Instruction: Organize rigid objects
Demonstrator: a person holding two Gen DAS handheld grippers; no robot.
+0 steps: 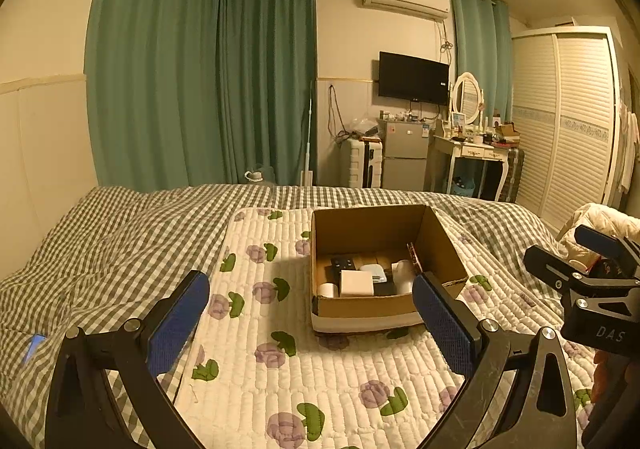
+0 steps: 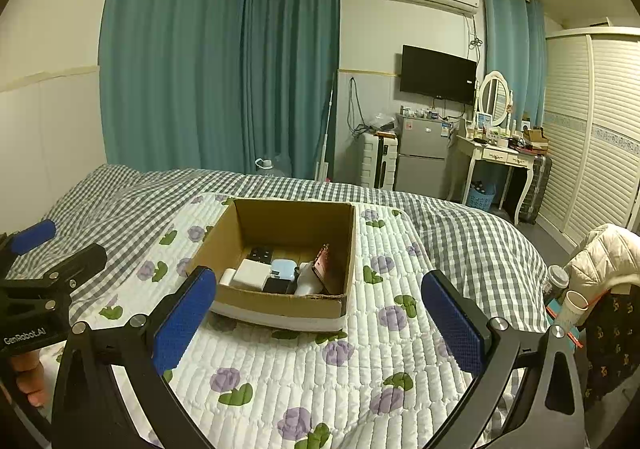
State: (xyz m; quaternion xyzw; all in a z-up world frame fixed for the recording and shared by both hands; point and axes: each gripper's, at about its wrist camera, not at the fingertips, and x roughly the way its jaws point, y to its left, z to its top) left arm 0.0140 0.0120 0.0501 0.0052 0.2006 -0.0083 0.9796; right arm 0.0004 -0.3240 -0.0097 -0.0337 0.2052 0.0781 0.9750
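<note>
An open cardboard box (image 1: 332, 237) (image 2: 224, 245) stands on a white quilted mat with purple flowers (image 1: 304, 365) (image 2: 304, 361) on the bed. Inside lie several rigid items: a white block (image 1: 356, 283) (image 2: 252, 275), a black remote (image 1: 343, 263) (image 2: 261, 254), a light blue case (image 1: 374, 272) (image 2: 282, 268), a white roll (image 1: 328, 290) and a reddish flat item leaning on the right wall (image 2: 325, 267). My left gripper (image 1: 310, 323) is open and empty, held short of the box. My right gripper (image 2: 320, 323) is open and empty, also short of the box.
The grey checked bedspread (image 1: 120, 233) (image 2: 460, 233) surrounds the mat. A cream jacket (image 2: 600, 257), cups (image 2: 574, 305) and dark clothing lie at the right bed edge. Green curtains, a fridge, a dressing table and a wardrobe stand beyond the bed.
</note>
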